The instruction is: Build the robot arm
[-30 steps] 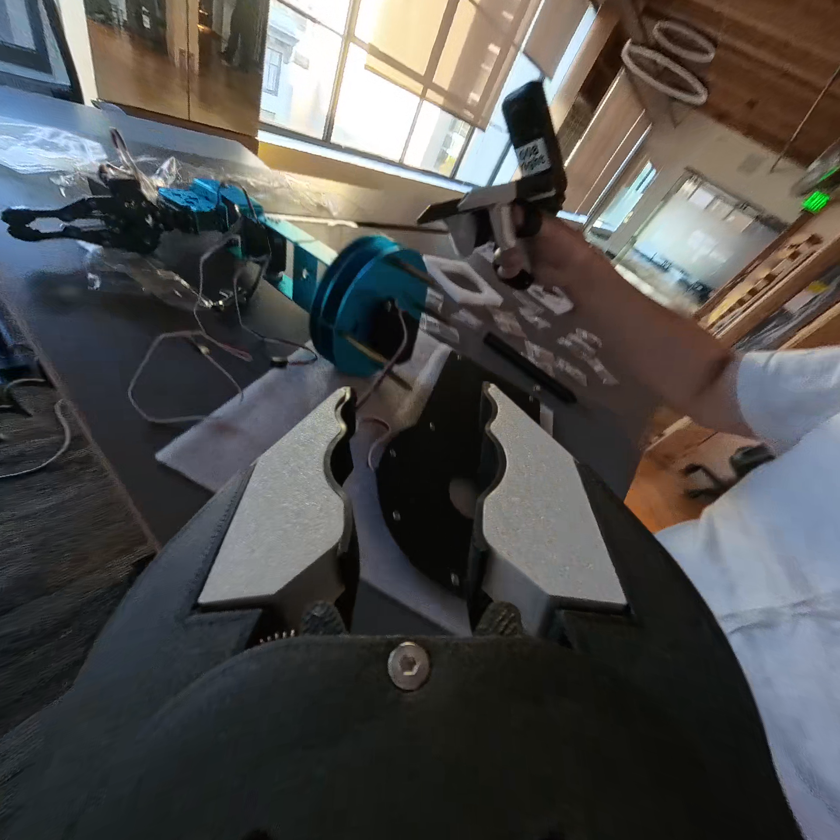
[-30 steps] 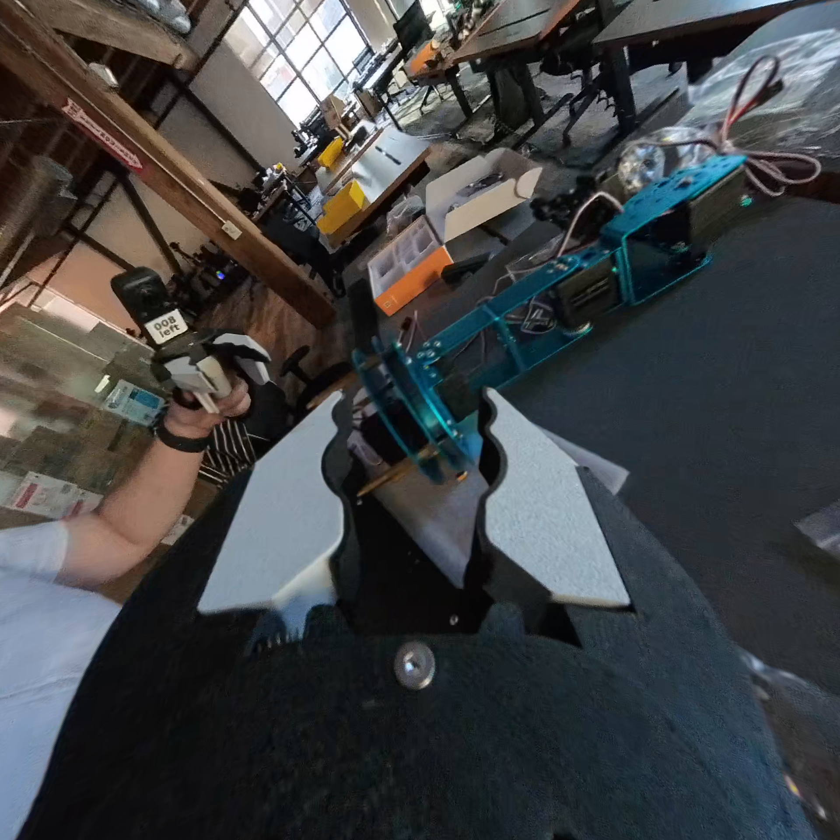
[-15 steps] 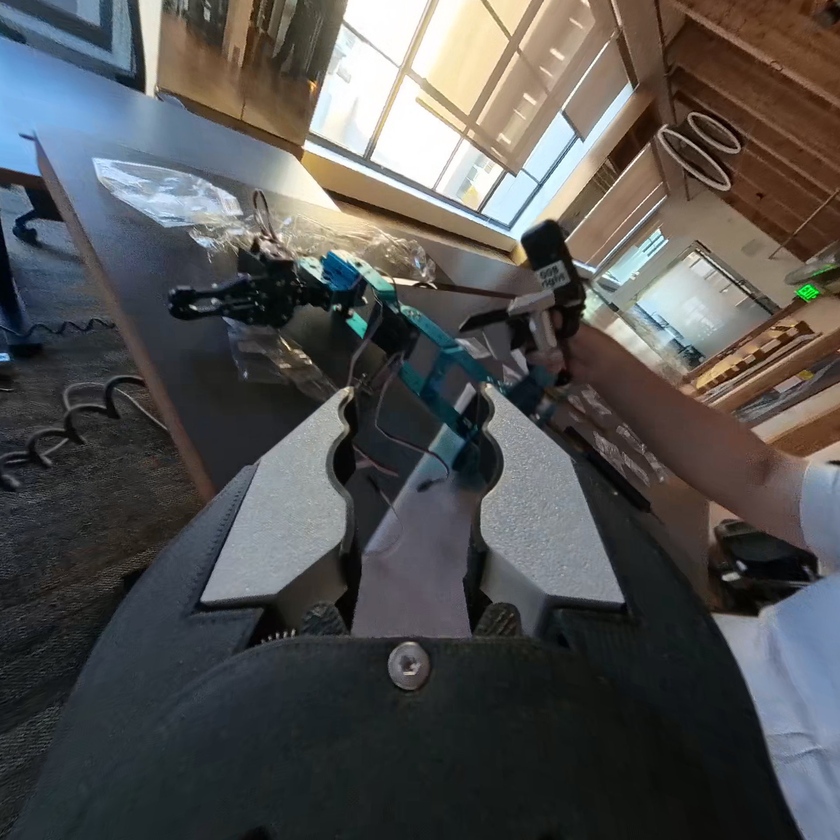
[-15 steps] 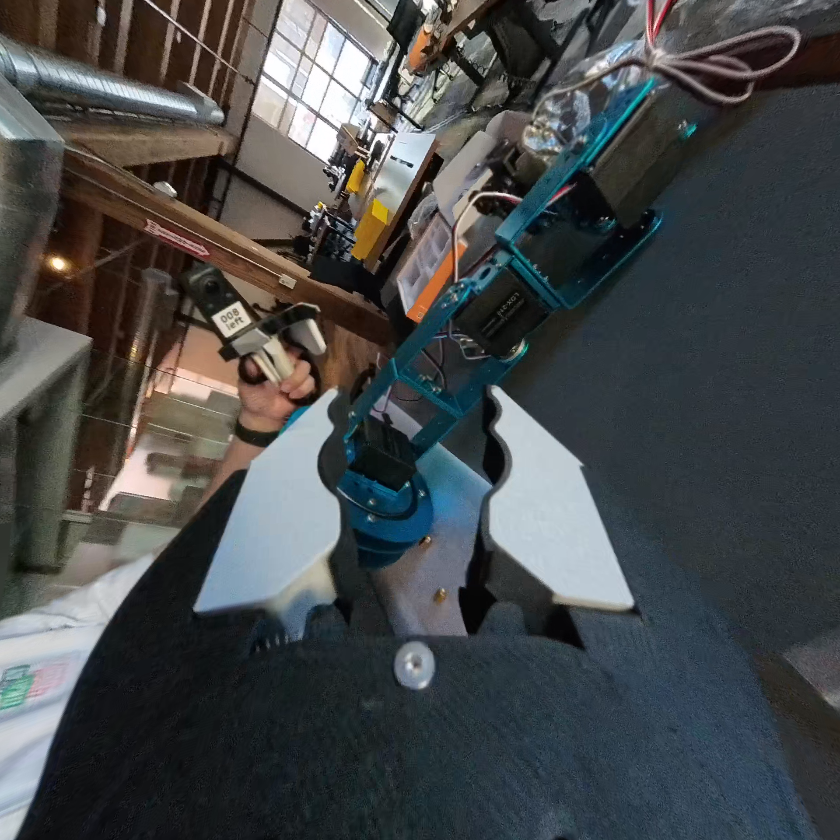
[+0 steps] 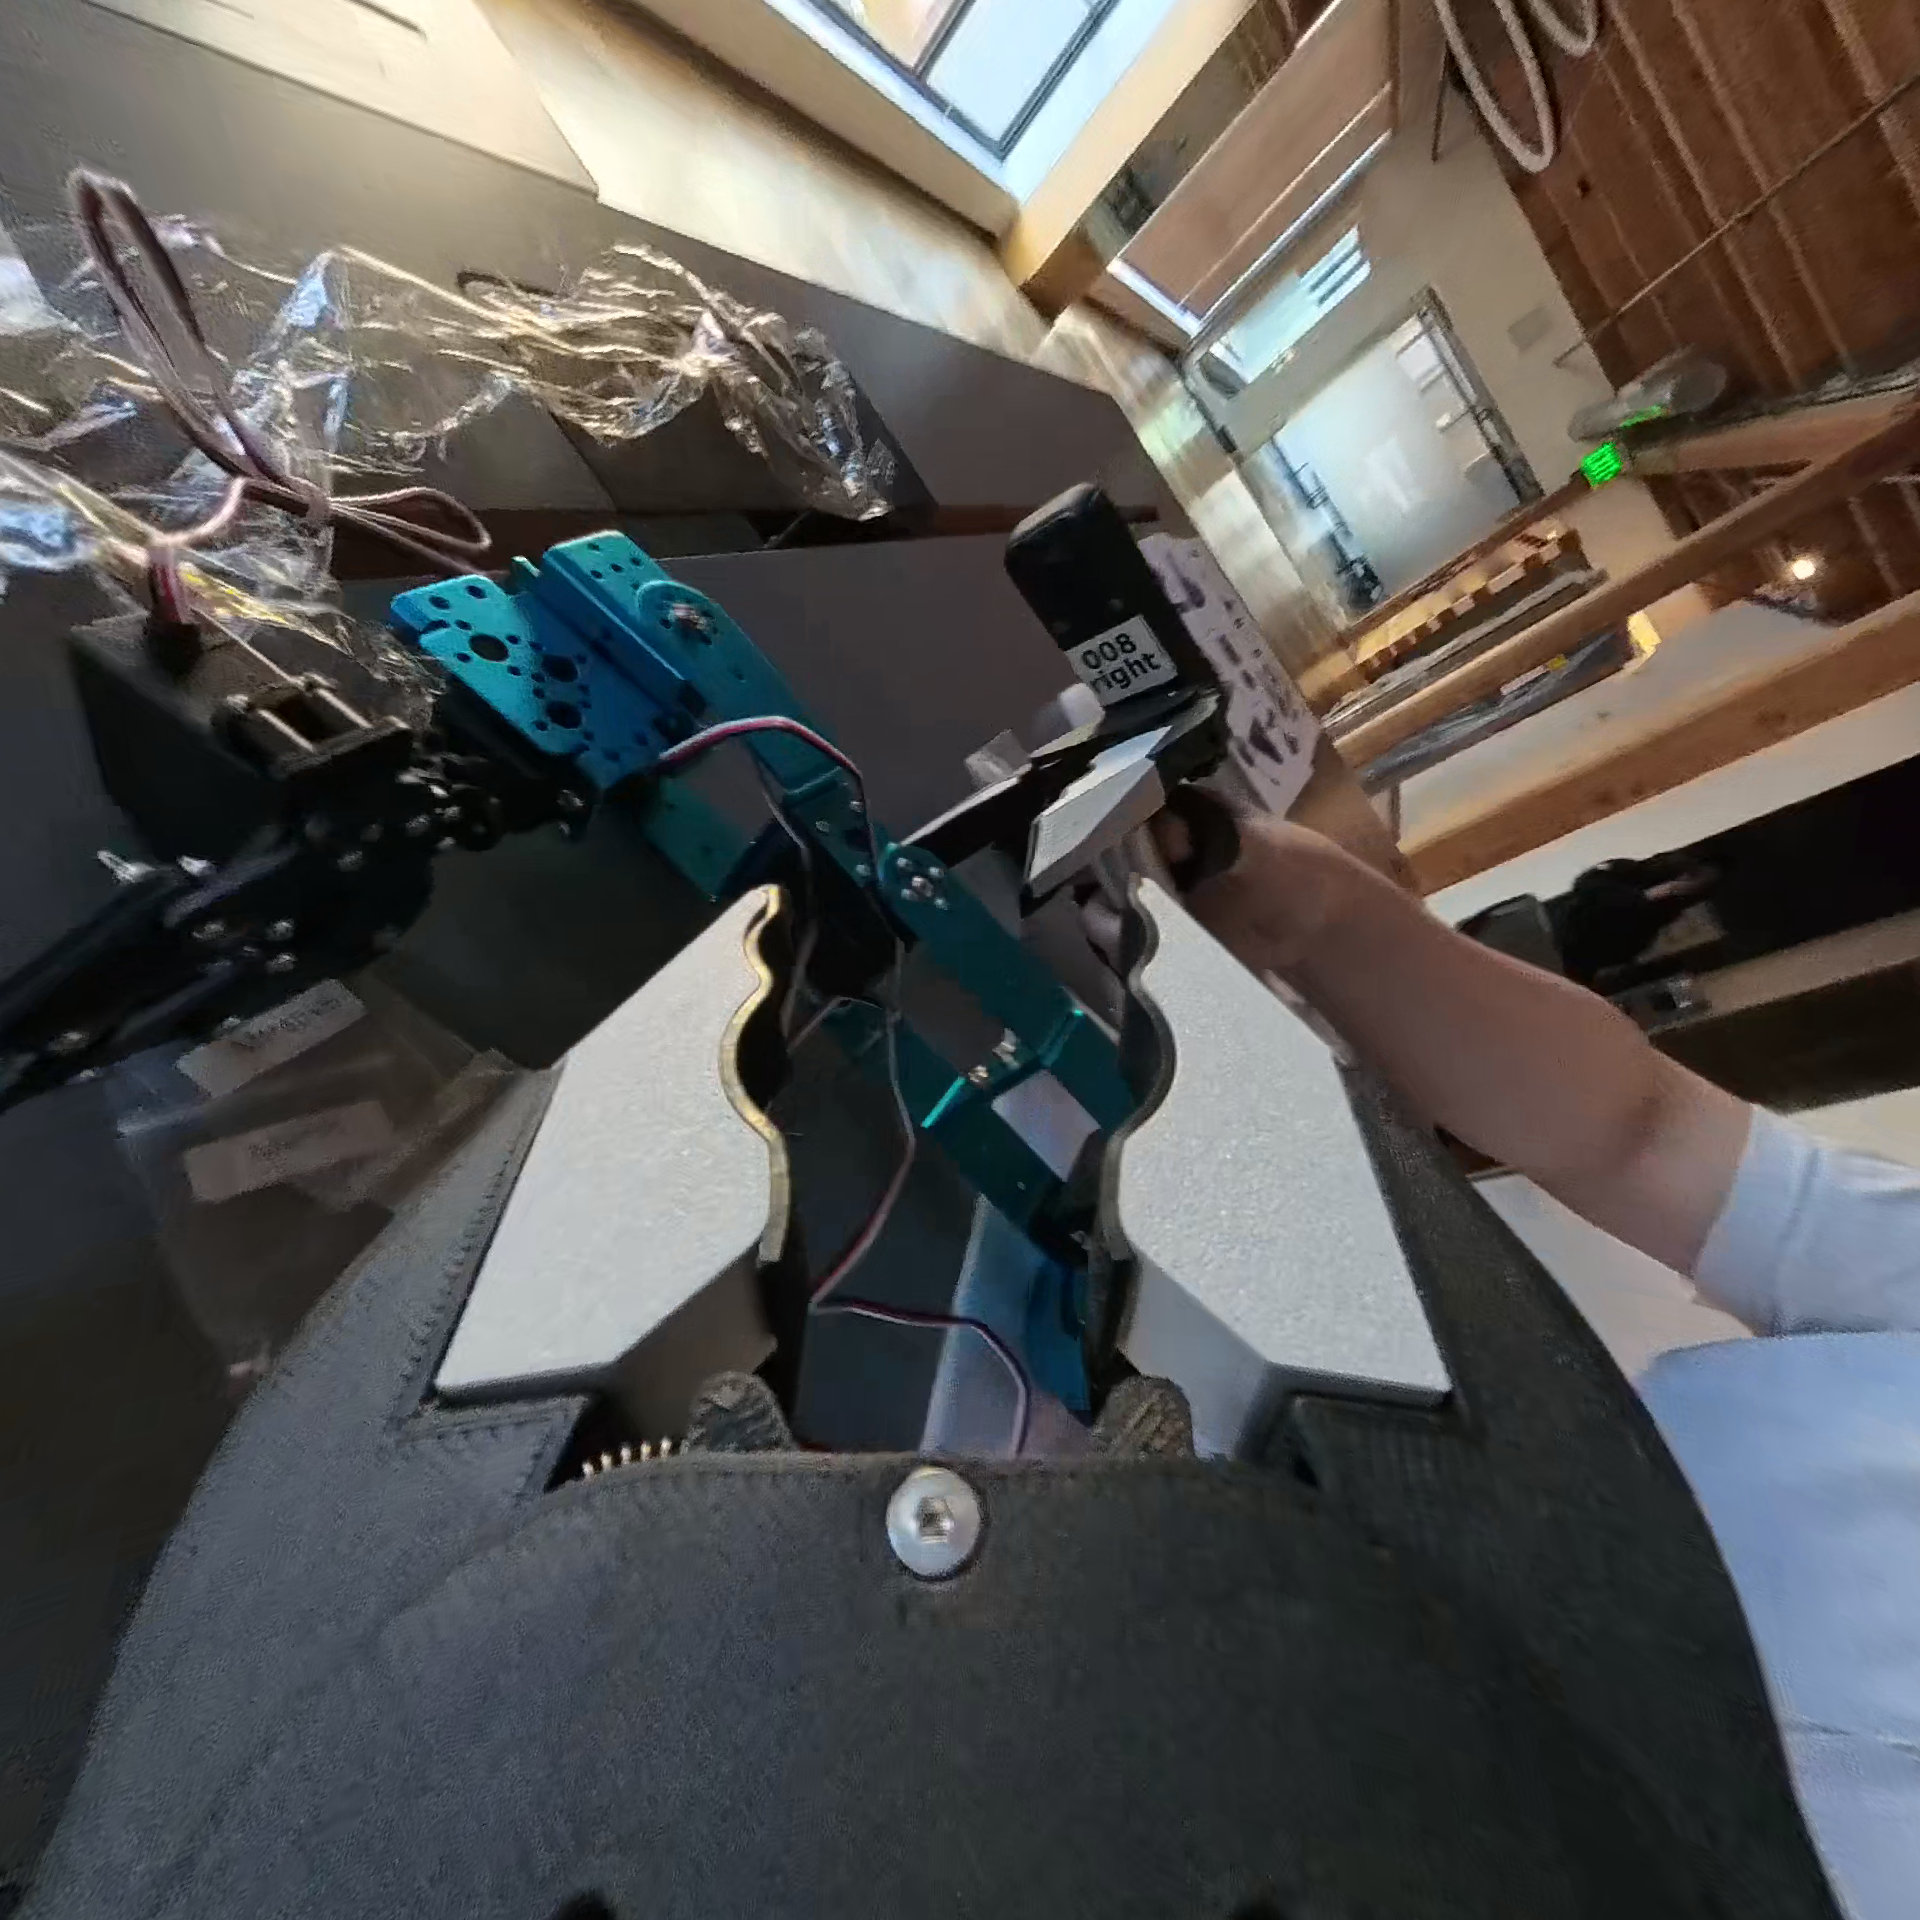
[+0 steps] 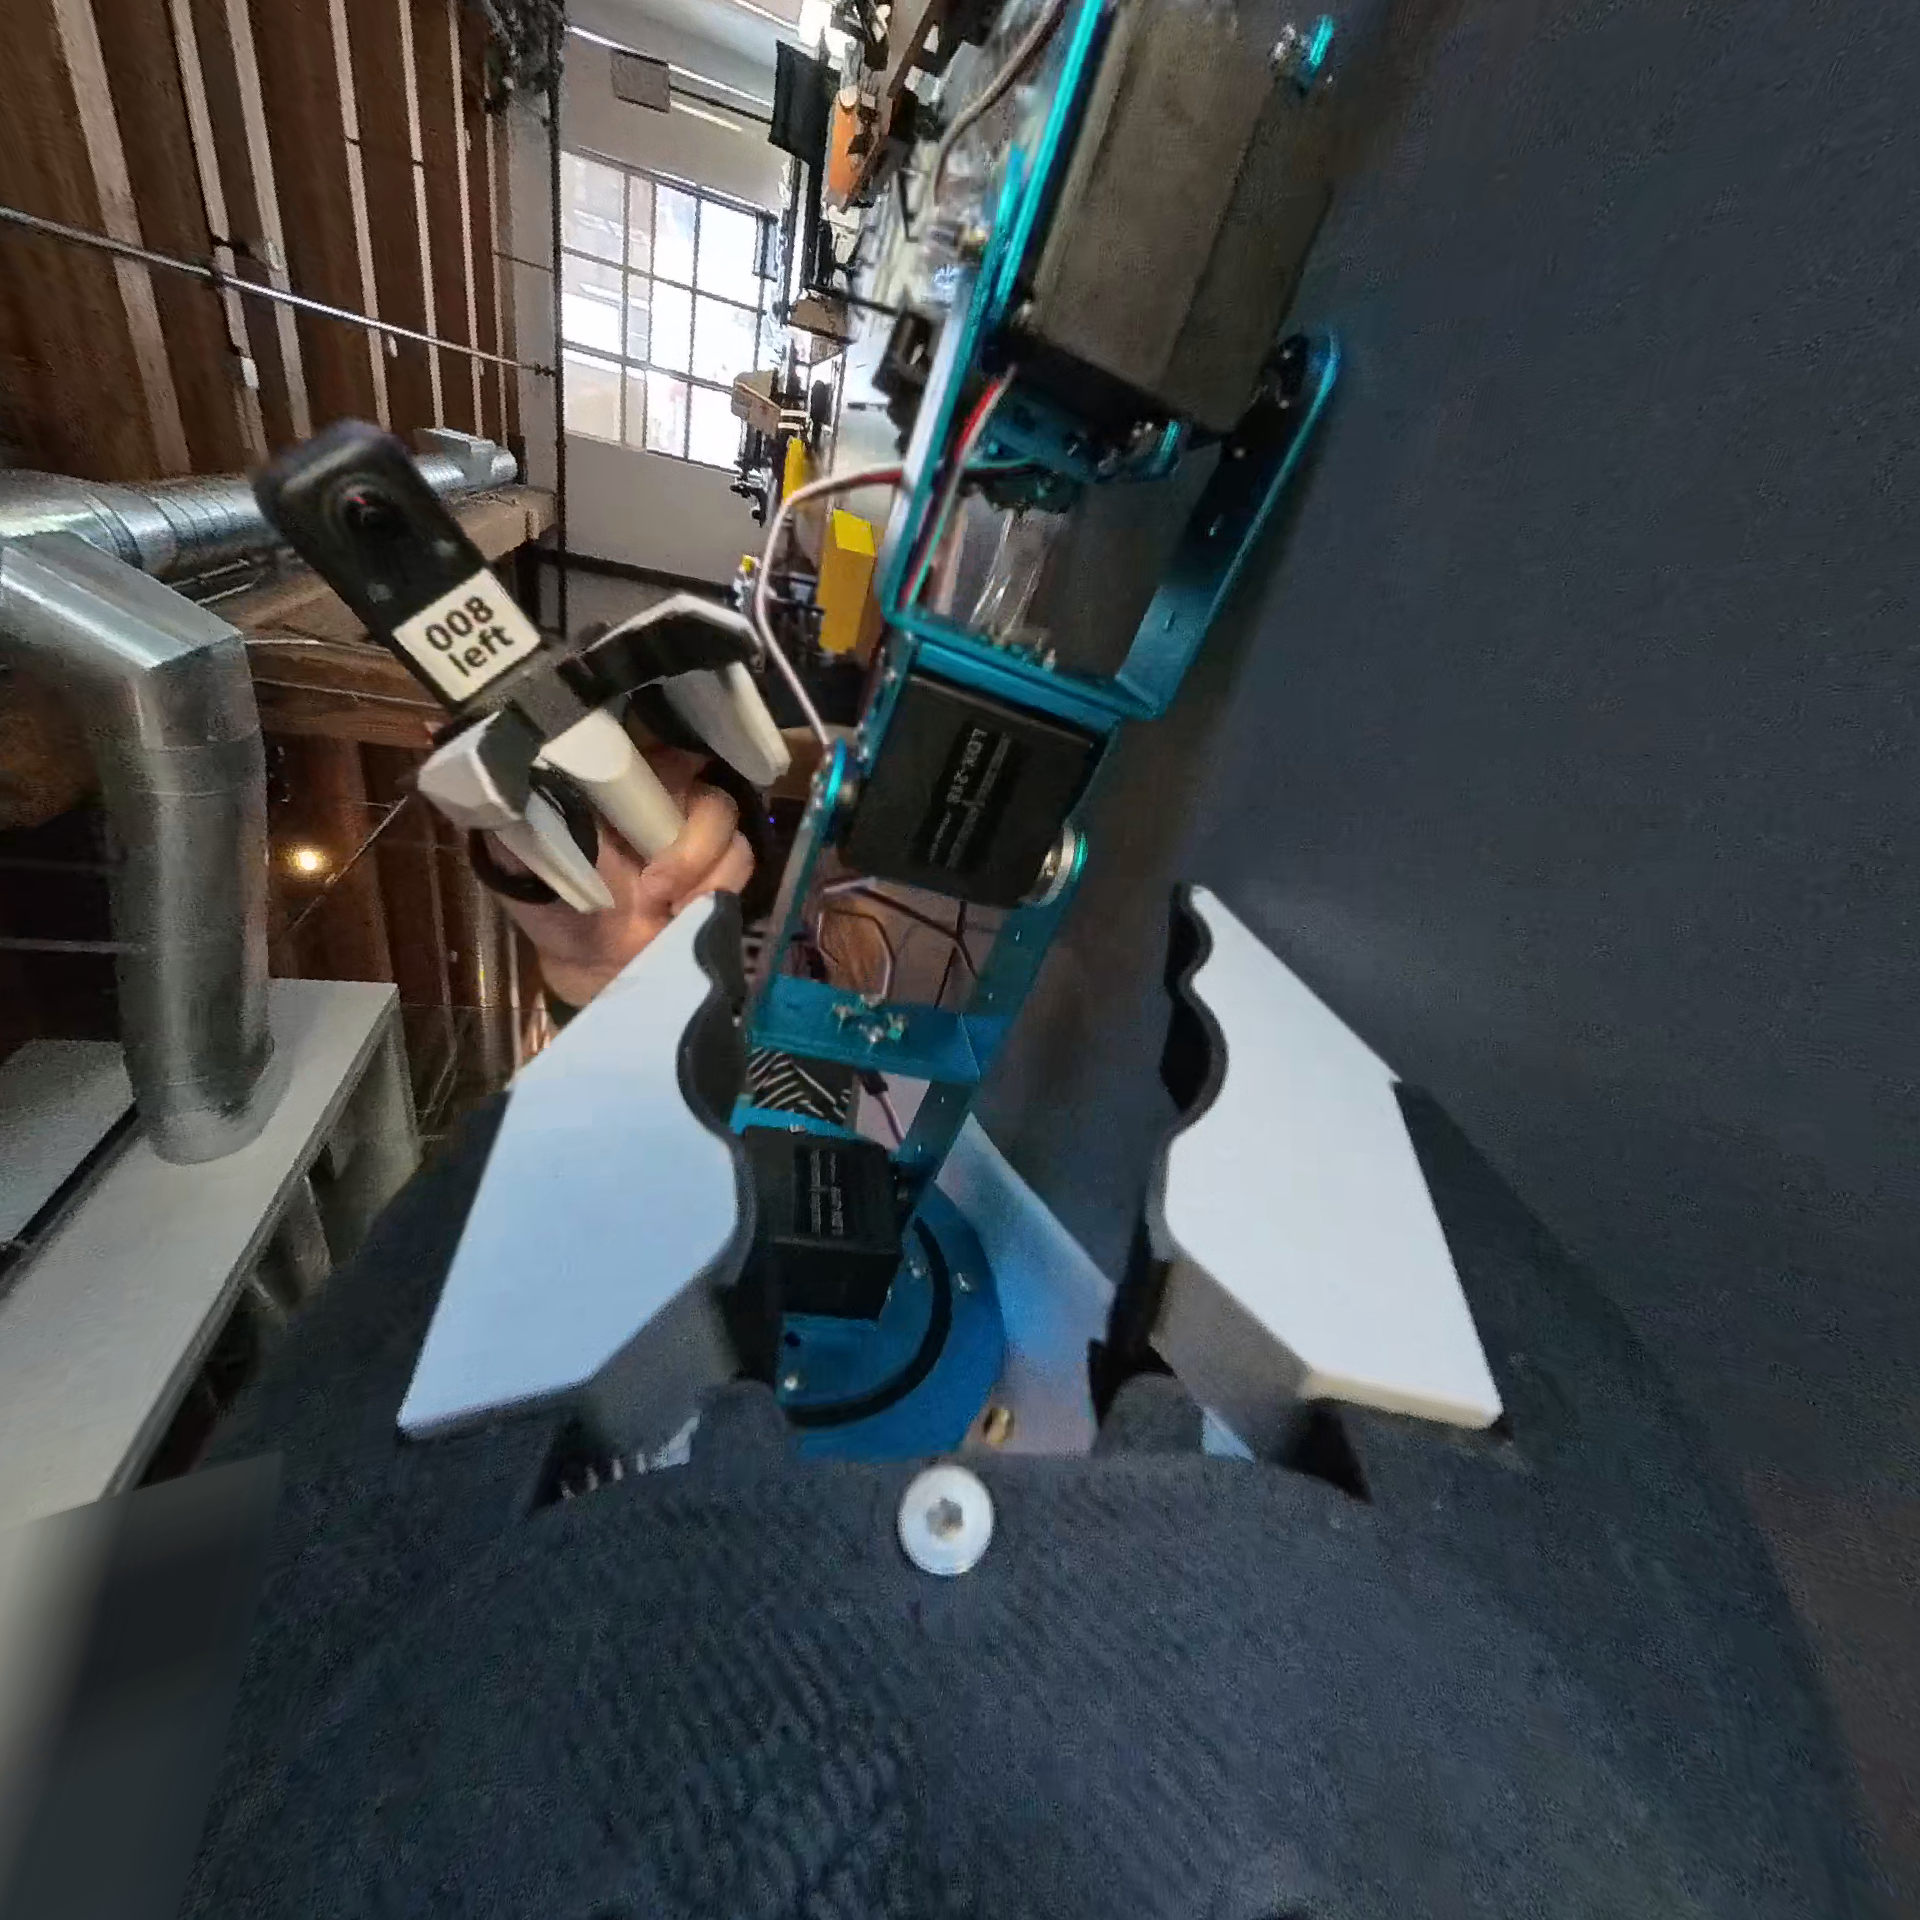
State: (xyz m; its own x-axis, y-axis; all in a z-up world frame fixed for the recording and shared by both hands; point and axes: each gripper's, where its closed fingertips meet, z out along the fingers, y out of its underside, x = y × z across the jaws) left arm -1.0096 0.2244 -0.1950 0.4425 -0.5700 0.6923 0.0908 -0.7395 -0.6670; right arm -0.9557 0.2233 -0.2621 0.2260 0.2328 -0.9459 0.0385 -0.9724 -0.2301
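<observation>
A small blue metal robot arm (image 5: 966, 997) with black servos lies on a dark table (image 6: 1610, 727). Its black claw (image 5: 260, 862) points left. My left gripper (image 5: 945, 914) is open, and the arm's blue links run up through the gap between its fingers. It also shows in the right wrist view (image 6: 613, 769), open and just left of the arm. My right gripper (image 6: 951, 914) is open over the arm (image 6: 966, 665), near its round blue base (image 6: 894, 1340). It shows in the left wrist view (image 5: 1081, 810), close above the arm. Neither gripper clamps anything.
Crumpled clear plastic bags (image 5: 582, 332) and loose servo wires (image 5: 260, 457) lie behind the claw. A white sheet with small parts (image 5: 1236, 644) lies beyond the right gripper. A person's forearm (image 5: 1455, 1039) reaches in from the right. A silver duct (image 6: 177, 779) stands far left.
Both grippers have moved in along the blue arm and rolled, so both views tilt. The arm's links now fill both gaps. The right gripper's jaws stand slightly wider.
</observation>
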